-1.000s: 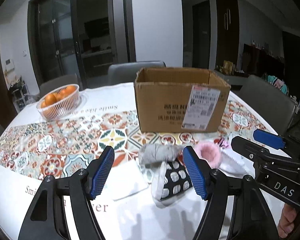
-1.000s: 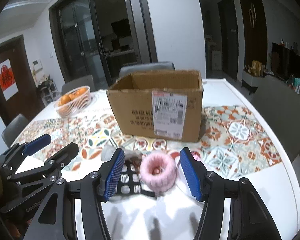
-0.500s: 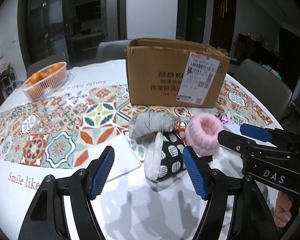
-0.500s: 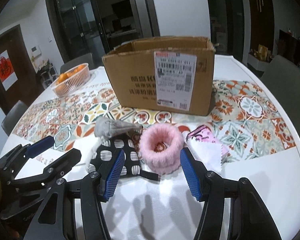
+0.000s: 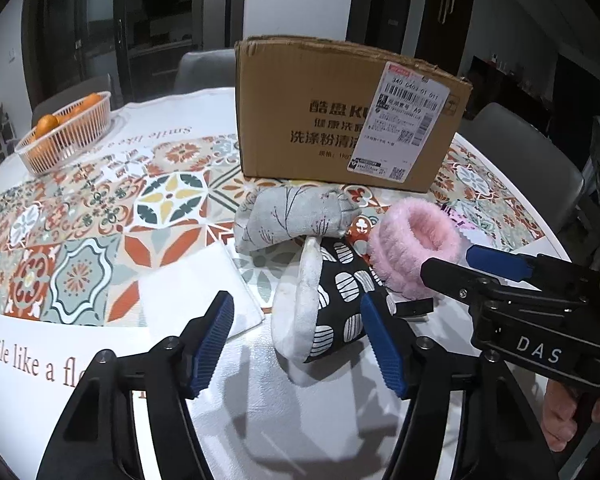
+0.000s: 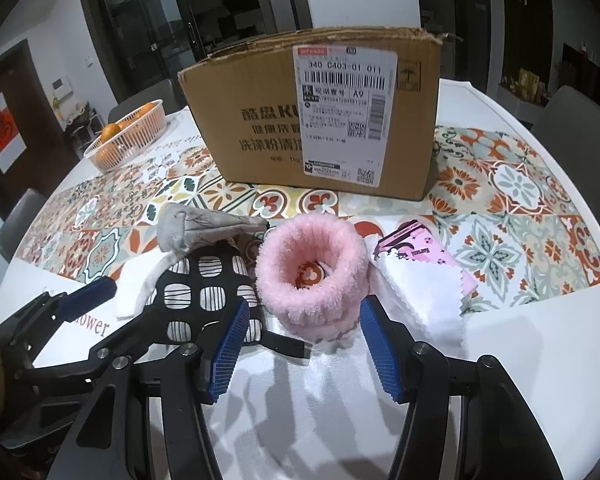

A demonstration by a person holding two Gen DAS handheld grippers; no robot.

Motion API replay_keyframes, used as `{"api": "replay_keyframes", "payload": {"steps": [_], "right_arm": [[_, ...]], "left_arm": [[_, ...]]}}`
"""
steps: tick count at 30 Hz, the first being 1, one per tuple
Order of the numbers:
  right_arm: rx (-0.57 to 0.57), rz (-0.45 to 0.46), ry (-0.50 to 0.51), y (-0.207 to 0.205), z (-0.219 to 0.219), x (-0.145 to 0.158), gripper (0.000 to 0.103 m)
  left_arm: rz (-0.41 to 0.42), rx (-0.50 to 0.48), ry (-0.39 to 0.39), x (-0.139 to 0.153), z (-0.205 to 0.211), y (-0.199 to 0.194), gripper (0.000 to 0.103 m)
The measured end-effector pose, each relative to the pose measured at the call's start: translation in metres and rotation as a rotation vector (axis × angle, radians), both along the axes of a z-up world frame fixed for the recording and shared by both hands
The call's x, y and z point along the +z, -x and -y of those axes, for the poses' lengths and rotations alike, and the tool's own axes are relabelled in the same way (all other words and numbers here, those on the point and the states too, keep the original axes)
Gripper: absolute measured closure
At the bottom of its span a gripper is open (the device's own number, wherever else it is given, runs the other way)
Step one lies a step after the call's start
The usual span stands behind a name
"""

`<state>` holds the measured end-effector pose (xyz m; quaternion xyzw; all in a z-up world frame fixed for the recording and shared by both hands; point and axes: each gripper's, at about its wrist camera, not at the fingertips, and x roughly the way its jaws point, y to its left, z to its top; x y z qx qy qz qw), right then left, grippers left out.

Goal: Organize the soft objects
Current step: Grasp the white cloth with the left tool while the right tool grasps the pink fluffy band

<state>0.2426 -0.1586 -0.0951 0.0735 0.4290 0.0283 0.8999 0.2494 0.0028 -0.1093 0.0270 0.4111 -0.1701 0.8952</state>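
Observation:
A black-and-white patterned soft pad with a white lining (image 5: 336, 308) lies on the table, its near end between the blue pads of my left gripper (image 5: 298, 344). Those jaws are closing, and a gap still shows on the left side. A pink fluffy band (image 6: 312, 272) stands on its edge just ahead of my right gripper (image 6: 306, 344), which is open with nothing pressed between its pads. A grey floral cloth pouch (image 5: 292, 216) lies behind both. At the right, a white cloth (image 6: 420, 300) rests on a pink card (image 6: 416, 242).
An open cardboard box (image 5: 340, 120) stands on the tiled runner behind the soft things. A basket of oranges (image 5: 68, 132) sits at the far left. A white napkin (image 5: 192, 292) lies left of the patterned pad. Grey chairs ring the round table (image 6: 520, 360).
Both grippers have sunk toward the table and tipped downward, so the soft things are nearer. The left jaws stand a little narrower. Nothing on the table has moved.

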Motion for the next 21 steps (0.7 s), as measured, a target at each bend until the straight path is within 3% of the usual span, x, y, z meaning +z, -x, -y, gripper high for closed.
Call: {"api": "replay_keyframes", "payload": {"steps": [7, 11, 18, 21], "right_arm": [[-0.001, -0.026, -0.007, -0.010, 0.001, -0.010, 0.044], [-0.005, -0.033, -0.001, -0.013, 0.001, -0.014, 0.046], [0.002, -0.032, -0.001, -0.011, 0.002, -0.015, 0.073], [0.005, -0.023, 0.004, -0.009, 0.001, -0.012, 0.078]], "left_arm": [[-0.036, -0.001, 0.042, -0.008, 0.001, -0.008, 0.055], [-0.049, 0.001, 0.052, -0.010, 0.002, -0.009, 0.072], [-0.039, 0.001, 0.059, -0.006, 0.004, -0.004, 0.081], [-0.027, 0.004, 0.060, -0.001, 0.006, -0.001, 0.083]]}}
